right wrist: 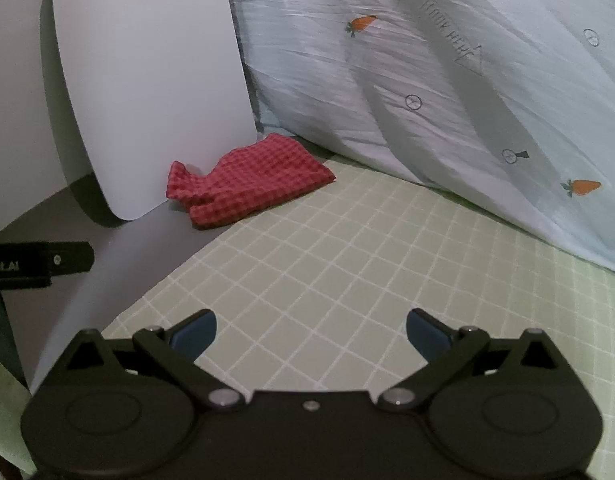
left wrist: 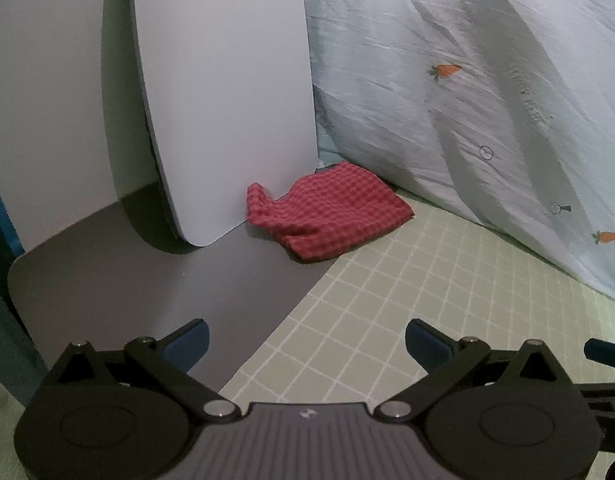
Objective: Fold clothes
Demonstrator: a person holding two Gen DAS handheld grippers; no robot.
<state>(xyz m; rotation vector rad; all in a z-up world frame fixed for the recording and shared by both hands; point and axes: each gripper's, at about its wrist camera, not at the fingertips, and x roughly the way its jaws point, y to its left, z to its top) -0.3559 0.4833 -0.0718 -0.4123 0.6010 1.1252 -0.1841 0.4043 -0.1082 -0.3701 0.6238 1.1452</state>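
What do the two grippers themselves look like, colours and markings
Both the left gripper and the right gripper are matte black, with round housings, silver pivot screws and dark blue fingertip pads. The left's grey ribbed centre plate carries a small white logo.

One garment noted: a red checked cloth [left wrist: 327, 216] [right wrist: 247, 182], small woven check in red and darker red. It is loosely folded into a rough rectangle, lying flat, with one crumpled end bunched up and sticking out at the left. Its near edge shows stacked layers. It lies well ahead of both cameras, untouched by either tool.
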